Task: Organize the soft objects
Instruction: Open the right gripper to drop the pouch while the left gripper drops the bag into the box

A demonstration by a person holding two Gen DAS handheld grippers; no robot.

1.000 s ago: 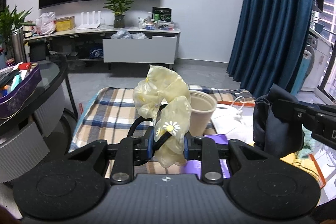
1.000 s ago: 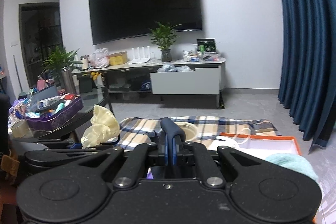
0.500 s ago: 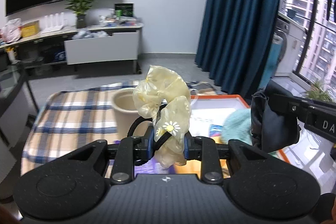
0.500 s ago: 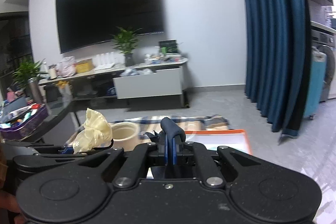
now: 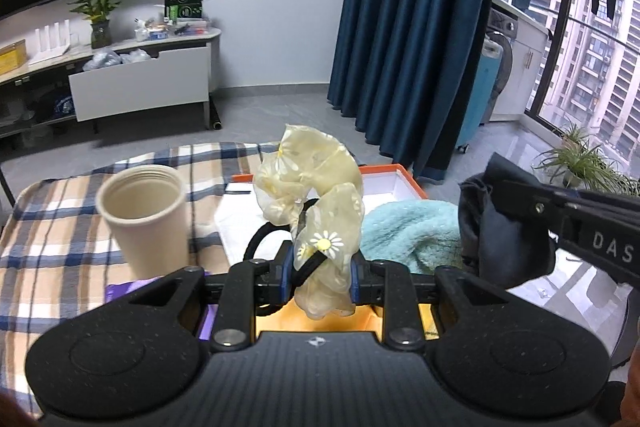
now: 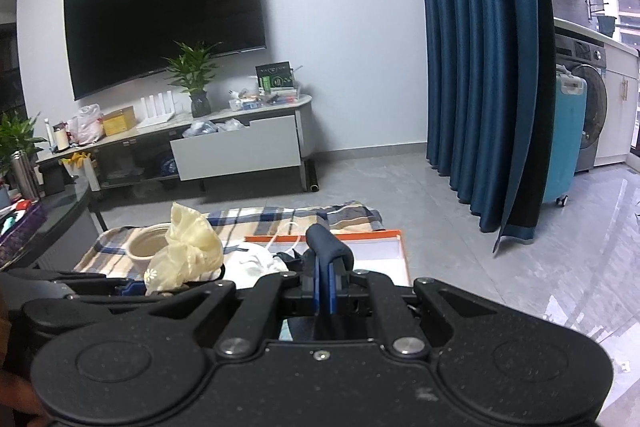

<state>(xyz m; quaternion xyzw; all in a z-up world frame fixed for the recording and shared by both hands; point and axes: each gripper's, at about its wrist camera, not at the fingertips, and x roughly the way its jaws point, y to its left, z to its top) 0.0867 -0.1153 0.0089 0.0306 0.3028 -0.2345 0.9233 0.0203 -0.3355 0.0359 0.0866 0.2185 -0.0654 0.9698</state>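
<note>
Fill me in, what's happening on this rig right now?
A person holds a gripper in each hand over a plaid cloth. The left gripper has its jaws shut on a sheer yellow scrunchie with daisy prints and its black elastic band. The right gripper has its jaws shut on a dark blue fabric piece. Below them sit an orange-rimmed white box holding a light blue fluffy towel, and beside it a beige paper cup. Nothing has been released yet.

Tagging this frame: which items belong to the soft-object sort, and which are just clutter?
In the job: yellow daisy scrunchie in left gripper; dark cloth in right gripper; teal towel; orange-rimmed box.

Lying about: paper cup, plaid blanket, potted plant, blue curtain.
</note>
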